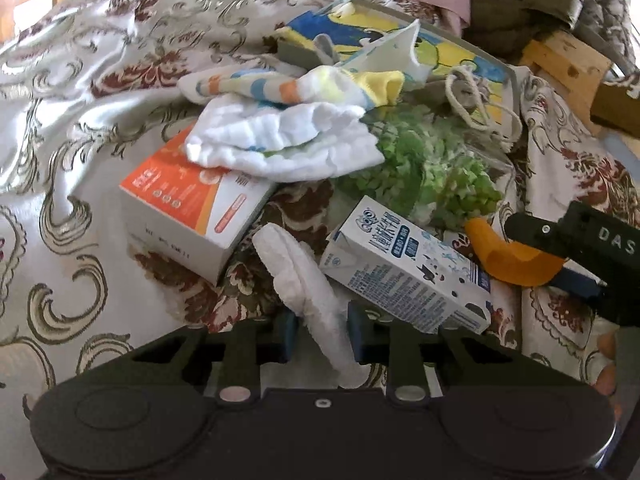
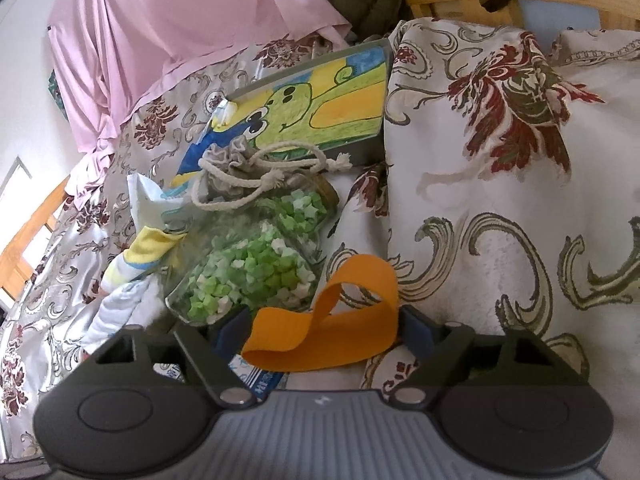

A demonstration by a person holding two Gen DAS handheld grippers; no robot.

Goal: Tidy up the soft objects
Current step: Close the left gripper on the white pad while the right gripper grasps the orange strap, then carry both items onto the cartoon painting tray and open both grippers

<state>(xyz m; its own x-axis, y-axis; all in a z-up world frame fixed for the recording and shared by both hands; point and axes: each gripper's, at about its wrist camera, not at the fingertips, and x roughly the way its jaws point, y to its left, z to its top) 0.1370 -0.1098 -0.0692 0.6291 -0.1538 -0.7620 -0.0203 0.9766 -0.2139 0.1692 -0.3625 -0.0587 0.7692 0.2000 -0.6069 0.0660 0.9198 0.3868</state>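
**Both claws among the clutter on the patterned bedspread**

Left wrist view: the left gripper (image 1: pixel 320 334) has its fingers closed in on a white padded cloth (image 1: pixel 304 284), which runs up between them; whether both pads touch it I cannot tell. The cloth lies between an orange-and-white box (image 1: pixel 188 208) and a milk carton (image 1: pixel 404 264). Behind them a white towel (image 1: pixel 284 144) rests partly on the box, with a striped sock (image 1: pixel 280 86) above it. At the right edge, the right gripper (image 1: pixel 560 248) carries an orange band (image 1: pixel 508 258).

Right wrist view: the right gripper (image 2: pixel 326 330) is spread wide, the orange band (image 2: pixel 332 320) looped between its fingers. Just ahead sits a jar of green paper stars (image 2: pixel 256 268), a drawstring pouch (image 2: pixel 240 168) and a frog picture (image 2: pixel 316 104).
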